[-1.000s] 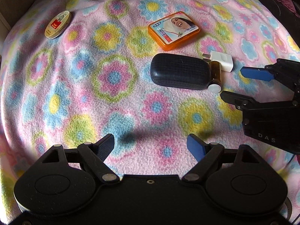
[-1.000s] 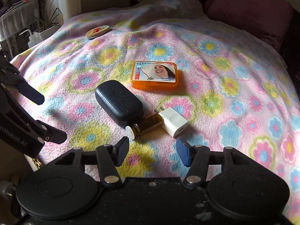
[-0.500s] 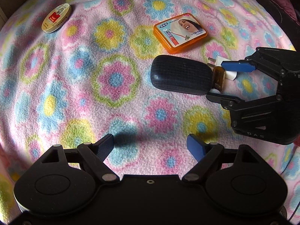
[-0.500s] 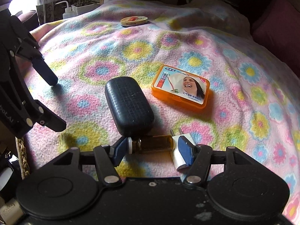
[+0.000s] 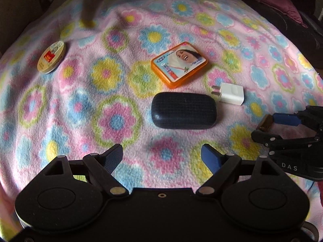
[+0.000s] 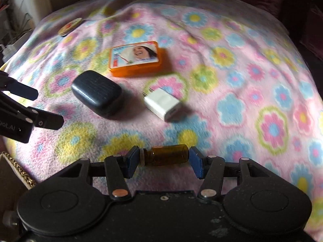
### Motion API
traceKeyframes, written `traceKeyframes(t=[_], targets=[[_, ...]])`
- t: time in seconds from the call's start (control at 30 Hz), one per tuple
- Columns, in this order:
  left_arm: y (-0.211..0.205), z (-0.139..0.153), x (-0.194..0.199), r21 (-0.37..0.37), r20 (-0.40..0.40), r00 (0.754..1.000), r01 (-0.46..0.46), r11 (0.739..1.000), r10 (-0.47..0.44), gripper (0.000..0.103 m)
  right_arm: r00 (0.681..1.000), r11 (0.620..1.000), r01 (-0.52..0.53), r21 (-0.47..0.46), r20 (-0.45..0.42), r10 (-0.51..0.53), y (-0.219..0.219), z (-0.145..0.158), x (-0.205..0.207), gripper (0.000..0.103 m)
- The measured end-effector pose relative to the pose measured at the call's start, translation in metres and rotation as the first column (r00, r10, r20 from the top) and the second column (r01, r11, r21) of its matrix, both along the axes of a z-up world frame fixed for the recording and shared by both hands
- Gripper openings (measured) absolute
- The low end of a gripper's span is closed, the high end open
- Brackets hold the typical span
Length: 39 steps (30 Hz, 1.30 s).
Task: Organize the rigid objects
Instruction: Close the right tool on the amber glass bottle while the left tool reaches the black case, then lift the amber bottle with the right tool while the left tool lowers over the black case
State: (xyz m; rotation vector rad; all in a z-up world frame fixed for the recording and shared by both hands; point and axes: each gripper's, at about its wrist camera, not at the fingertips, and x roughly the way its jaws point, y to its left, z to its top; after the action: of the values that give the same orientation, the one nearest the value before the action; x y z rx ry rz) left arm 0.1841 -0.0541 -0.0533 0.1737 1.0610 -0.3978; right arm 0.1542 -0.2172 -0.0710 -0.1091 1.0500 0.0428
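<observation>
Right gripper is clamping amber vial end to end, long axis lying crosswise between the pads, clear of the blanket | left gripper is hanging open, empty, nearer the case | charger, orange box lying ahead of the vial | open blanket showing right of charger | tin lying far left near the edge.

A pink blanket with multicoloured flowers carries an orange box, white plug, dark case; amber vial.
</observation>
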Motion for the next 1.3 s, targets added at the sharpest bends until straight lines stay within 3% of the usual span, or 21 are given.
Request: traceKeyframes(t=[0.07,0.17,0.27,0.33,0.47,0.57,0.7,1.03,1.3], targets=[[-0.001,-0.004,-0.004,-0.016,0.043,0.998,0.044,0.999,-0.044,0.081,0.999,0.999,0.053,-0.007,0.011,-0.053,0.004,-0.001,-0.004,0.053],[0.006,-0.013,-0.013,-0.096,0.034,0.994,0.107,0.99,-0.104,0.081,0.994,0.994,0.105,-0.033,0.004,-0.105,0.008,-0.001,-0.005,0.053],[0.012,-0.023,-0.018,-0.101,0.029,0.99,0.141,0.985,-0.139,0.081,0.984,0.985,0.167,-0.045,-0.047,-0.169,0.01,0.001,0.002,0.053],[0.018,-0.024,-0.02,-0.122,0.026,0.987,0.158,0.98,-0.156,0.088,0.971,0.974,0.217,-0.061,-0.09,-0.222,0.012,0.002,0.008,0.053],[0.028,-0.025,-0.022,-0.187,0.01,0.988,0.153,0.97,-0.154,0.094,0.928,0.941,0.321,-0.106,-0.161,-0.335,0.02,0.002,0.021,0.053],[0.026,-0.029,-0.024,-0.173,0.023,0.987,0.161,0.972,-0.159,0.094,0.89,0.911,0.393,-0.125,-0.199,-0.411,0.021,0.0,0.03,0.053],[0.02,-0.031,-0.029,-0.14,0.045,0.983,0.183,0.973,-0.178,0.098,0.872,0.9,0.41,-0.149,-0.226,-0.435,0.023,0.0,0.036,0.053],[0.02,-0.034,-0.029,-0.13,0.052,0.981,0.195,0.972,-0.189,0.099,0.871,0.897,0.421,-0.134,-0.217,-0.441,0.022,-0.003,0.034,0.053],[0.013,-0.036,-0.033,-0.072,0.076,0.975,0.213,0.974,-0.208,0.099,0.883,0.901,0.425,-0.091,-0.177,-0.435,0.019,-0.006,0.029,0.053]])
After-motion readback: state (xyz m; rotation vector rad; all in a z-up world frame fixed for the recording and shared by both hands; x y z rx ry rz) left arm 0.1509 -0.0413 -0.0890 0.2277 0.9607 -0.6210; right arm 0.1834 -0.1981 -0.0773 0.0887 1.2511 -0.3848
